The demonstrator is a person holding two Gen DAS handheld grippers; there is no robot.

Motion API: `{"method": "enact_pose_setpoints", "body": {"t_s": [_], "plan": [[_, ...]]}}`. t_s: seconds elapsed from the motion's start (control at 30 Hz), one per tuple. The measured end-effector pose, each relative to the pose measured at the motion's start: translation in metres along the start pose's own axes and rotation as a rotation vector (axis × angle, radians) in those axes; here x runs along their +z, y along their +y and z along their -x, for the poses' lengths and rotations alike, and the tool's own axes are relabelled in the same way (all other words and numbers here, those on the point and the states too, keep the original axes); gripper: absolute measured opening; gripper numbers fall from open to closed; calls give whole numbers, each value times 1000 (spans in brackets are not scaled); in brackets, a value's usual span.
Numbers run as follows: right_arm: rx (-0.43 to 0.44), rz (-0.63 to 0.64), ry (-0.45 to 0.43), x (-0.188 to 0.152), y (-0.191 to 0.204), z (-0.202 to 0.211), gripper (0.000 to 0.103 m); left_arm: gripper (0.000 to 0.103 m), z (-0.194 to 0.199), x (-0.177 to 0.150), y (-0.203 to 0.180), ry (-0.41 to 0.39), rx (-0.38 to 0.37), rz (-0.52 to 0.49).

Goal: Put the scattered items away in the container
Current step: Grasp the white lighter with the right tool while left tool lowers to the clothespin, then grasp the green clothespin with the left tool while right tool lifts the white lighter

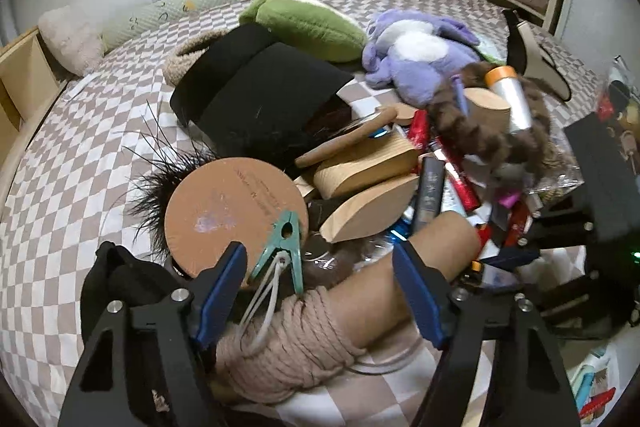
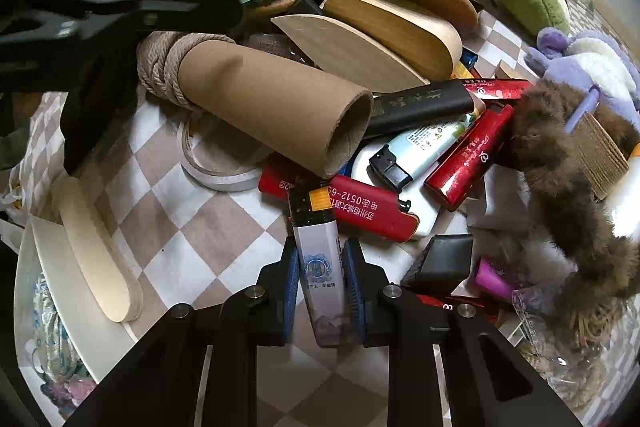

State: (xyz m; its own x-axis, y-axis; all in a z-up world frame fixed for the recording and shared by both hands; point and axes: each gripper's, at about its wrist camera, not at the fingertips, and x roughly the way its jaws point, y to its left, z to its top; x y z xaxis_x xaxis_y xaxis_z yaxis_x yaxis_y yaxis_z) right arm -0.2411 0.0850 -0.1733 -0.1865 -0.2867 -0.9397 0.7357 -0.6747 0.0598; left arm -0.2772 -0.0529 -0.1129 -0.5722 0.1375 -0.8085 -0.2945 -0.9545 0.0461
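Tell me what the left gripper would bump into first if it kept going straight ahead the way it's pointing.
Most likely the cardboard tube wound with rope; the open left gripper straddles it, with the green clothespin just beyond. Depth is uncertain.

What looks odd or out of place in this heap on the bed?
A green clothespin is clipped onto the edge of a round cork coaster, and black feathers poke out from beneath the coaster.
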Motion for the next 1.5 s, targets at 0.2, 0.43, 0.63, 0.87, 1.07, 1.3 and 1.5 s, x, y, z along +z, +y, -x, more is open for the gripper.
{"method": "enact_pose_setpoints", "body": {"t_s": [0.2, 0.43, 0.63, 0.87, 1.07, 1.3, 1.5], "plan": [[14, -14, 10, -3, -1, -5, 23, 56, -17, -1, 8, 32, 26, 41], [14, -21, 2, -8, 1, -7, 23, 30, -16, -7, 14, 38, 56, 58], [10, -21, -1, -11, 3, -9, 23, 29, -12, -10, 16, 46, 55, 72], [28, -42, 1, -14, 2, -5, 22, 29, 8, -3, 14, 15, 40, 77], [59, -82, -15, -23, 1, 5, 20, 1, 19, 2, 10, 9, 45, 59], [83, -109, -41, -34, 3, 20, 20, 21, 16, -6, 10, 34, 46, 69], [110, -116, -40, -26, -11, 32, 20, 63, 14, -8, 6, 49, 3, 79]]}}
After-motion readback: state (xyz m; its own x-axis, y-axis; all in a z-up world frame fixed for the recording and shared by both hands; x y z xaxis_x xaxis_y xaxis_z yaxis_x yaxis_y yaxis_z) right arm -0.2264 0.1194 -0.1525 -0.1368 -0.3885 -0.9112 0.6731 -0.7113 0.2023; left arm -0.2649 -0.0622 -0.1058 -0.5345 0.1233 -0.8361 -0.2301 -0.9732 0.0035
